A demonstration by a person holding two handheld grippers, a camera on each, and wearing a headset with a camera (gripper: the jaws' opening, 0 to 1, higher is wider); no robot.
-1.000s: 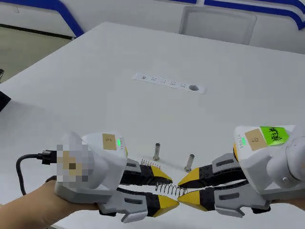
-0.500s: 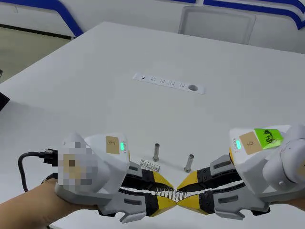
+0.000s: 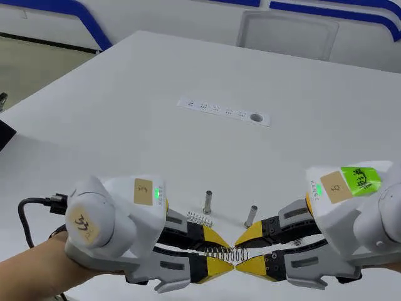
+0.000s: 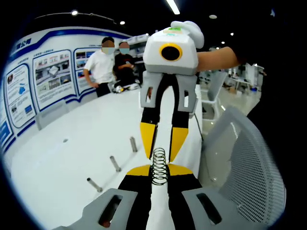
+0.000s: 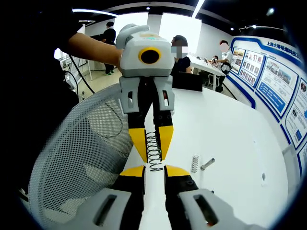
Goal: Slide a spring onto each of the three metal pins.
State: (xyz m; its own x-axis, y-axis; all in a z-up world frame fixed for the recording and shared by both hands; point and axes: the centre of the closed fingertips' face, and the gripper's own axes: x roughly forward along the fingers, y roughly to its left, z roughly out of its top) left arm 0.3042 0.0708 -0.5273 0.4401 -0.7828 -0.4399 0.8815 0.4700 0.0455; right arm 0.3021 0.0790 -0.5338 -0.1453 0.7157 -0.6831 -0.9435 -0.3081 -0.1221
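A short steel spring [image 3: 226, 254] is pinched sideways between my left gripper's [image 3: 231, 254] yellow jaws, so that gripper is shut on it. My right gripper [image 3: 238, 255] faces it tip to tip. Its jaws stand open around the spring's free end [image 5: 155, 165] with a little room on each side. The same spring [image 4: 159, 166] runs from my own jaws into the other gripper's. Two upright metal pins [image 3: 207, 202] [image 3: 251, 216] stand just beyond the tips. Three pins [image 4: 115, 163] show in the left gripper view. A second spring [image 3: 199, 218] lies by the pins.
A white power strip [image 3: 223, 110] lies mid-table, farther back. A mesh chair [image 3: 285, 31] stands at the far edge, another [image 5: 86, 143] at the near side. A black cable [image 3: 28, 213] trails from the left gripper. People stand in the room behind.
The two grippers have closed the gap between them, and their tips now almost meet around the spring. The spring stays in the left jaws.
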